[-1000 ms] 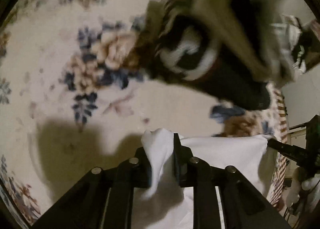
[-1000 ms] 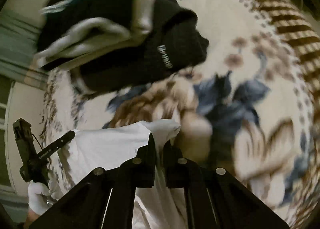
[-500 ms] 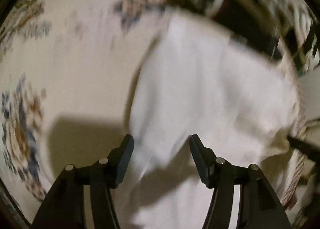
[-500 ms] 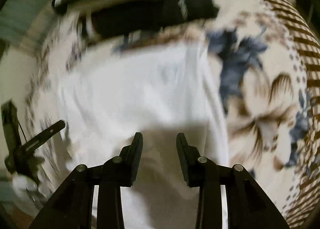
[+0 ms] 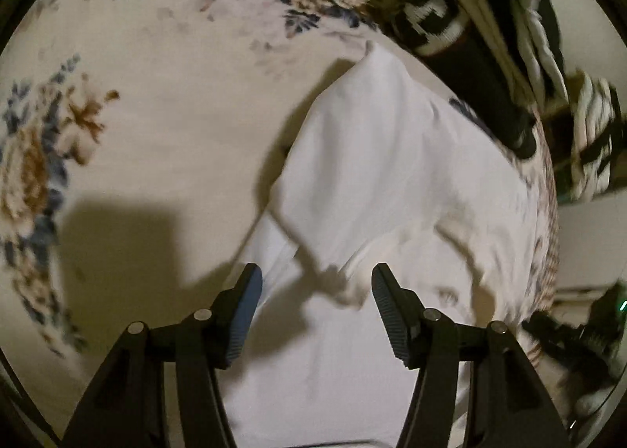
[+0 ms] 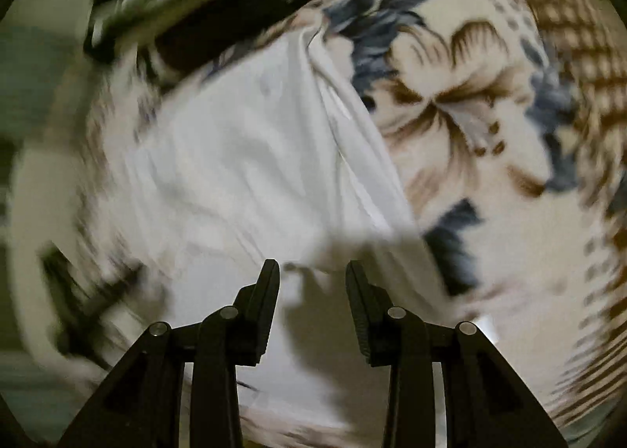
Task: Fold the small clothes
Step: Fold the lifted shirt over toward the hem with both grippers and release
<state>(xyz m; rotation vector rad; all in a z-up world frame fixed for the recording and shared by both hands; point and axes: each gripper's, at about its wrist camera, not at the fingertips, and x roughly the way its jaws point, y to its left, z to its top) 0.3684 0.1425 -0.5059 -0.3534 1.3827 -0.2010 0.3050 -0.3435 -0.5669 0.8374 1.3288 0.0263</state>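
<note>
- The white garment [image 5: 376, 173] lies flat on the floral blanket [image 5: 156, 95], near its patterned edge; its long axis runs from the grippers toward the dark striped clothes pile [image 5: 490, 36], one corner pointing there.
- The left gripper [image 5: 315, 287] is spread, holding nothing, above the cloth.
- The right gripper [image 6: 312, 279] is opening, its jaws empty over the garment.

Dark striped clothes [image 6: 188, 5] smear with blur (pattern unreadable).

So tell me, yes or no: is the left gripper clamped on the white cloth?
No, the left gripper stands open above the white cloth, its pads clear of the fabric.
</note>
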